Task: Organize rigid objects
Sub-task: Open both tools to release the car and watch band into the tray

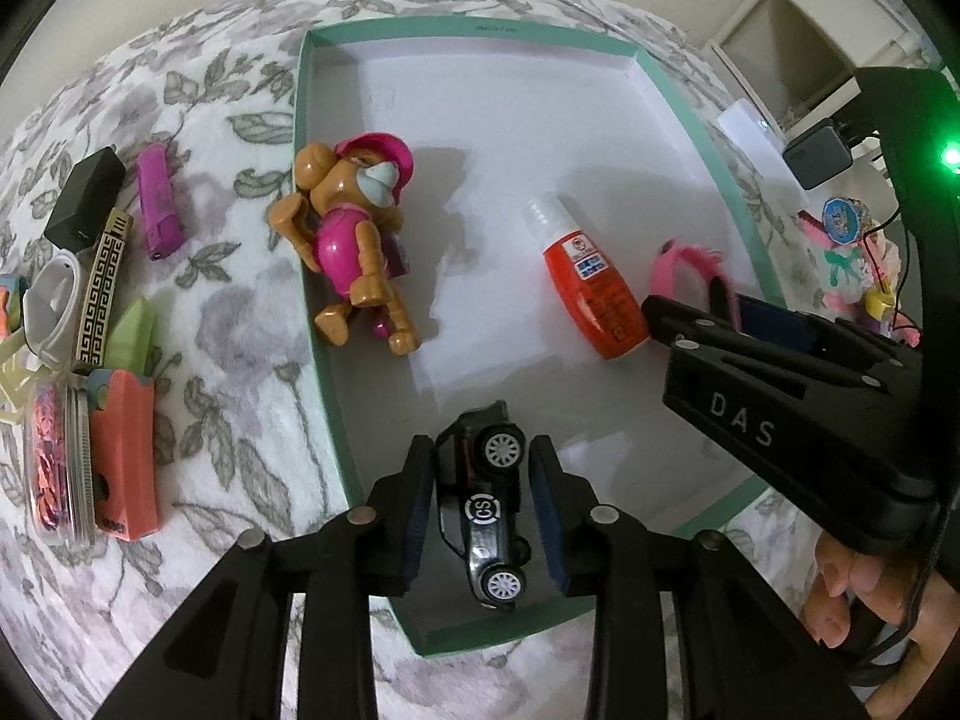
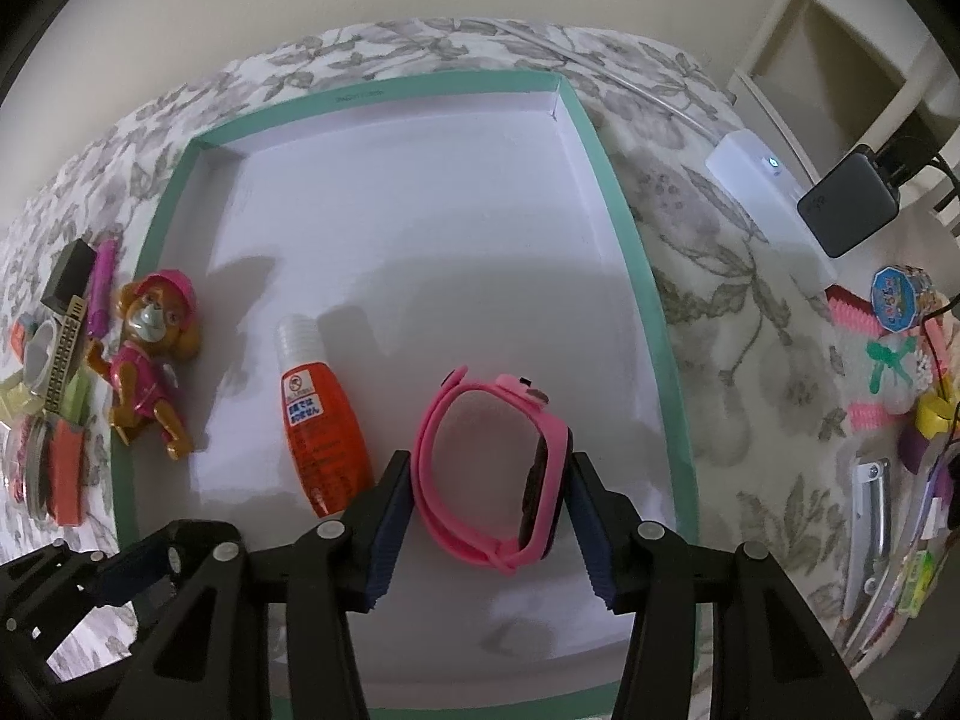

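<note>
The left gripper [image 1: 483, 510] squeezes a little black toy car [image 1: 486, 504] between its two pads. The car is tipped on its side, wheels facing right, low over the near end of the green box [image 1: 312, 276]. The right gripper [image 2: 489, 516] has a pink watch [image 2: 498, 474] between its fingers. The right pad touches the watch face. The left pad sits just beside the band, so I cannot tell if it is pinching or has let go. The watch is in the box, at its near right part.

In the box too lie an orange bottle [image 2: 321, 432], flat on its side with its cap pointing away, and a toy dog [image 1: 354, 240] in pink clothes, leaning on the left wall.

The box sits on a soft white blanket [image 1: 240, 372] with gray leaves. Left of the box is a heap of small things: a purple lighter [image 1: 157, 207], a black block [image 1: 84, 195], an orange case [image 1: 123, 456]. Right of it are a white box [image 2: 768, 192], a black plug [image 2: 849, 204] and a silver hair clip [image 2: 867, 528].

Behind is a plain wall and a pale shelf [image 2: 870, 54]. The far right pile is cut off and too jumbled to name.
</note>
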The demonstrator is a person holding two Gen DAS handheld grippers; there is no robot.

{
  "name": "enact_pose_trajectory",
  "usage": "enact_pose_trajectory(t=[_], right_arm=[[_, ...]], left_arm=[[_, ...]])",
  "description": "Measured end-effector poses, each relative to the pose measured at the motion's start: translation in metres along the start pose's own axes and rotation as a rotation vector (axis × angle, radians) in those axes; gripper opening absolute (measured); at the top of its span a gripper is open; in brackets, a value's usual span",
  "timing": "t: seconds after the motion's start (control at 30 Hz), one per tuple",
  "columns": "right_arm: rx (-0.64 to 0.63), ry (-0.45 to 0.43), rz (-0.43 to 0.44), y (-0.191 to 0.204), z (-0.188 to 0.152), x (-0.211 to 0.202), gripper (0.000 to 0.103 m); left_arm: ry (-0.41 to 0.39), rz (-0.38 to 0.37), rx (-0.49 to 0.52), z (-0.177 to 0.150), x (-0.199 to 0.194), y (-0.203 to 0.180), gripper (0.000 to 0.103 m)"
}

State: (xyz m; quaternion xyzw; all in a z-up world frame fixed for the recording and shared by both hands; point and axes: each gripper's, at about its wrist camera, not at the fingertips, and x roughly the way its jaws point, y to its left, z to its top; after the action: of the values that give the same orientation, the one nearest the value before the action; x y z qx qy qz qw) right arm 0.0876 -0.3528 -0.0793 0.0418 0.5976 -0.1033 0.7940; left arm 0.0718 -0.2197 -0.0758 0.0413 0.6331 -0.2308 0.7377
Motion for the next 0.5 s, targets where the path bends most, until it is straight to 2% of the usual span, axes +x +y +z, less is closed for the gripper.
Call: enact_pose_trajectory(t=[0.13, 0.33, 0.5], right_arm=[[-0.013, -0.022, -0.023, 0.001, 0.002, -0.008, 0.065], [-0.001, -0.092, -0.002, -0.002, 0.009, -0.036, 0.065], [-0.002, -0.171, -0.010, -0.003, 0.019, -0.067, 0.065]], left_arm=[[-0.016, -0.017, 0.004, 0.002, -0.008, -0.002, 0.043], [-0.068, -0.055, -0.030, 0.008, -0.032, 0.006, 0.044], [-0.138, -0.057, -0.088, 0.013, -0.058, 0.021, 0.044]])
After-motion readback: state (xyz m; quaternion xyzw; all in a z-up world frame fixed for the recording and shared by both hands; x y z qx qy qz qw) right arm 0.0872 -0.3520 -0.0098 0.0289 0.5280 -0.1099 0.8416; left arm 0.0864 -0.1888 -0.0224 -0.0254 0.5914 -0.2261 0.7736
